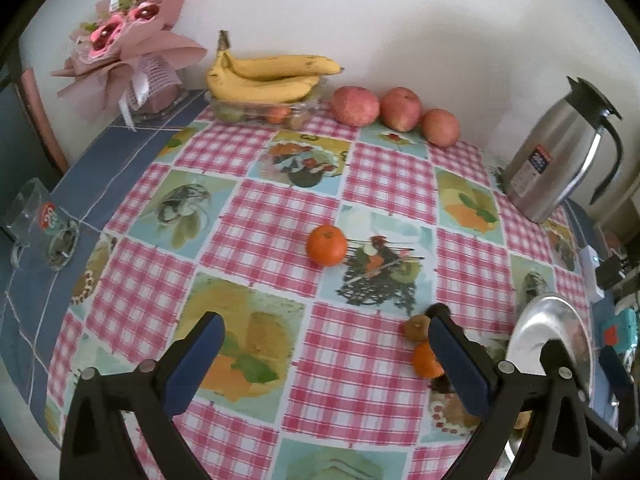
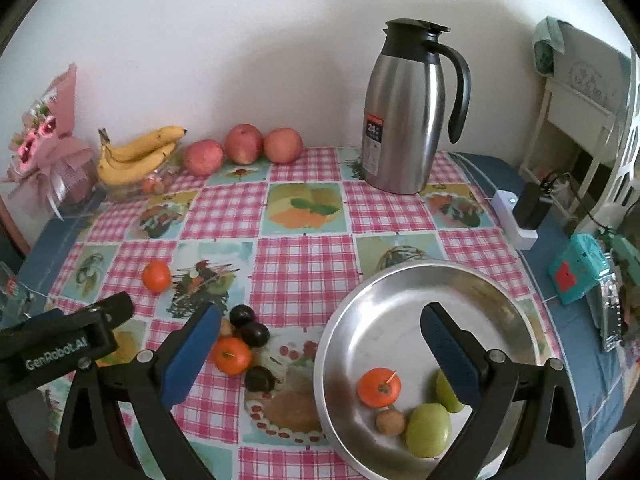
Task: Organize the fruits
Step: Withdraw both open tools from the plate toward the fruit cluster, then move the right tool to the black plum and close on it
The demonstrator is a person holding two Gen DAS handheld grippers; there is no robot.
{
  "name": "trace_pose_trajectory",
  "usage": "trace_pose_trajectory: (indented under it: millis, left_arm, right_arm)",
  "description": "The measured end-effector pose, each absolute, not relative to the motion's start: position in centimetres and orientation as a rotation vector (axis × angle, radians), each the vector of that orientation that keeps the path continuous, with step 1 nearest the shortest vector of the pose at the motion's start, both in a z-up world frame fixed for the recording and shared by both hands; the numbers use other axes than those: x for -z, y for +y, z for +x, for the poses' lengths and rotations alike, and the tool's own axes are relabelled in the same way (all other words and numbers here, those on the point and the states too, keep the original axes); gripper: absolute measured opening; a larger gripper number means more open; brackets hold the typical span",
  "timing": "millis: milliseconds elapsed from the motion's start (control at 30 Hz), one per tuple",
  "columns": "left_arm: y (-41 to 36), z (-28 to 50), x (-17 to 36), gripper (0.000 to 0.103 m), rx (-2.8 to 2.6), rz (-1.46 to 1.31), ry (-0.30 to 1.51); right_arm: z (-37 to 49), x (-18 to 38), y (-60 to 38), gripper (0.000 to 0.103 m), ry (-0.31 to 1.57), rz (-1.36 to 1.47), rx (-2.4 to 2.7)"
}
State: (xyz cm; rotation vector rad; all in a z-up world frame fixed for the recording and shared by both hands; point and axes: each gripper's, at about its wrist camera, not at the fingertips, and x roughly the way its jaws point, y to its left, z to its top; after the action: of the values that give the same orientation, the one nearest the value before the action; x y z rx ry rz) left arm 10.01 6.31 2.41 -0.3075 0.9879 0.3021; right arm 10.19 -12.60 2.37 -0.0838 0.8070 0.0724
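A steel bowl (image 2: 400,292) sits at the near right and holds an orange (image 2: 378,387), two green fruits (image 2: 428,429) and a small brown fruit (image 2: 390,421). My right gripper (image 2: 320,344) hangs open and empty above its left rim. Left of the bowl lie an orange (image 2: 231,355), three dark plums (image 2: 242,315) and a small brown fruit (image 2: 225,328). A lone orange (image 1: 326,245) lies mid-table. My left gripper (image 1: 326,352) is open and empty, above the table in front of that orange; its body also shows in the right wrist view (image 2: 64,340).
A bunch of bananas (image 1: 268,76) on a clear tray, three apples (image 1: 355,105) and a steel thermos jug (image 2: 404,120) stand along the back wall. A pink bouquet (image 1: 120,40) is at the back left, a glass mug (image 1: 36,220) at the left edge, chargers (image 2: 520,212) at the right.
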Motion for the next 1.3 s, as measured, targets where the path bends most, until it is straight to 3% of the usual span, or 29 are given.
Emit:
trace_pose_trajectory:
  millis: [567, 633, 700, 867, 1300]
  left_arm:
    - [9.1, 10.4, 0.7, 0.103, -0.298, -0.528, 1.098]
    - [8.7, 10.5, 1.0, 0.102, -0.294, -0.516, 1.109]
    - [8.4, 10.7, 1.2, 0.102, -0.284, -0.508, 1.119]
    - [7.0, 11.3, 2.1, 0.102, -0.220, -0.502, 1.142]
    - [5.5, 12.2, 3.1, 0.101, -0.143, -0.461, 1.126]
  right_arm:
    - [10.5, -0.4, -10.9, 0.099, 0.902, -0.089, -0.161]
    - [10.5, -0.3, -10.4, 0.095, 0.907, -0.102, -0.172]
    - [10.7, 0.0, -10.2, 0.083, 0.932, -0.099, -0.191]
    - [11.2, 1.4, -10.0, 0.071, 1.007, -0.065, -0.242]
    - [12.1, 4.5, -9.8, 0.059, 1.162, -0.007, -0.322]
